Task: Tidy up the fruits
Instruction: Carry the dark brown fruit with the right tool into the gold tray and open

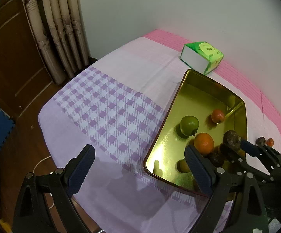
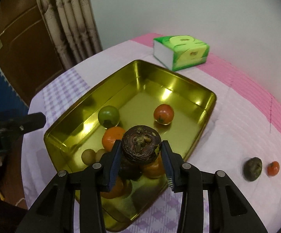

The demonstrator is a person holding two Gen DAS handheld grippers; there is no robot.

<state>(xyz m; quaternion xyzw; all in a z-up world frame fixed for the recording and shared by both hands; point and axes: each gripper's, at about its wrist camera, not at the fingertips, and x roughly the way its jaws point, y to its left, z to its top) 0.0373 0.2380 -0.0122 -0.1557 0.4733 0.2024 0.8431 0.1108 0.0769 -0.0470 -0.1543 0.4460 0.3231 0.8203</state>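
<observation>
The right gripper clamps one dark brown fruit above the gold tin's near end; the left gripper gapes, holding nothing; inside lie one green fruit, one red, some oranges; two fruits sit outside, near the table's right edge.

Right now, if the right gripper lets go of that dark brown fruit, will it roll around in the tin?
Probably. The dark brown fruit looks round, and the gold tin floor looks smooth and glossy. It would likely drop onto the oranges below and bounce, but the tin's walls should contain it.
</observation>
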